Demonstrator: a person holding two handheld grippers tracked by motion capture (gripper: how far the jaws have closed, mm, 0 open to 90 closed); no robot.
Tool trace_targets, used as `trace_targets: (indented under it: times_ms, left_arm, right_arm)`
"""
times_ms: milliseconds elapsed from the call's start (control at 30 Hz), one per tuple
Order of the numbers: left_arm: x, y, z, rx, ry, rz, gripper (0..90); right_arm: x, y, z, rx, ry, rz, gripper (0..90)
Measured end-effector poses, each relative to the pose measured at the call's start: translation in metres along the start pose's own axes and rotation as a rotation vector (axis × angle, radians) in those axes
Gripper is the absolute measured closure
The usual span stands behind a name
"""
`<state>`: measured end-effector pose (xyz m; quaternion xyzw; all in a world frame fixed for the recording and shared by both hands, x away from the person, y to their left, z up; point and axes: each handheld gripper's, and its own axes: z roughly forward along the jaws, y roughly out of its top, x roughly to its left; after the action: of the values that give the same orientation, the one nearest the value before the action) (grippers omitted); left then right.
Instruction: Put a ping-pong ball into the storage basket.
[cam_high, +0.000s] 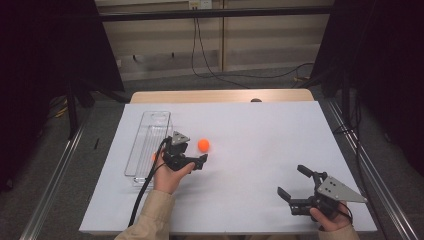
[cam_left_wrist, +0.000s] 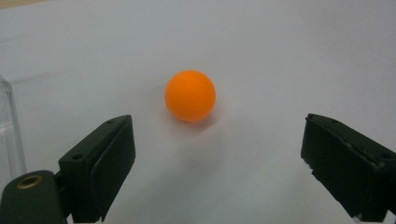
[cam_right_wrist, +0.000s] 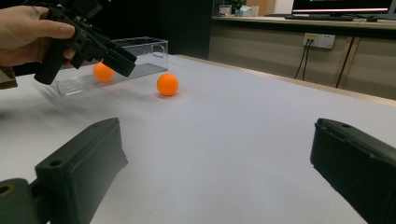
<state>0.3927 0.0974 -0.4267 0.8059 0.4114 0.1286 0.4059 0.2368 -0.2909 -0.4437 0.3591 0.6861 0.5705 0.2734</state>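
An orange ball (cam_high: 203, 145) (cam_left_wrist: 190, 95) (cam_right_wrist: 167, 84) rests on the white table sheet, just right of a clear plastic tray (cam_high: 150, 131) (cam_right_wrist: 148, 50). My left gripper (cam_high: 188, 154) (cam_left_wrist: 218, 128) hovers just short of this ball, jaws wide apart and open, the ball ahead of the pads and untouched. From the right gripper view, the left gripper (cam_right_wrist: 113, 56) hangs low over the sheet beside the tray. A second orange ball (cam_right_wrist: 103, 72) lies inside the tray. My right gripper (cam_high: 291, 180) (cam_right_wrist: 218, 130) stands open at the near right, nothing between its jaws.
The tray's clear wall (cam_left_wrist: 9, 130) stands close to the left jaw. The white sheet (cam_high: 260, 140) stretches bare between the two grippers. A cable (cam_high: 142, 192) trails from the left gripper along the sleeve. The wooden table edge (cam_high: 220, 96) runs along the back.
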Motion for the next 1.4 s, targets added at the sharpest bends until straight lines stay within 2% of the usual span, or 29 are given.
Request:
trace_targets:
  times_ms: [400, 1400]
  left_arm:
    - [-0.005, -0.002, 0.011, 0.012, 0.02, 0.032, 10.0]
    - [-0.002, -0.002, 0.033, 0.005, 0.042, -0.015, 10.2]
  right_arm:
    - [0.0, 0.0, 0.0, -0.002, -0.001, 0.0, 2.1]
    - [-0.001, 0.0, -0.001, -0.004, -0.001, 0.008, 2.1]
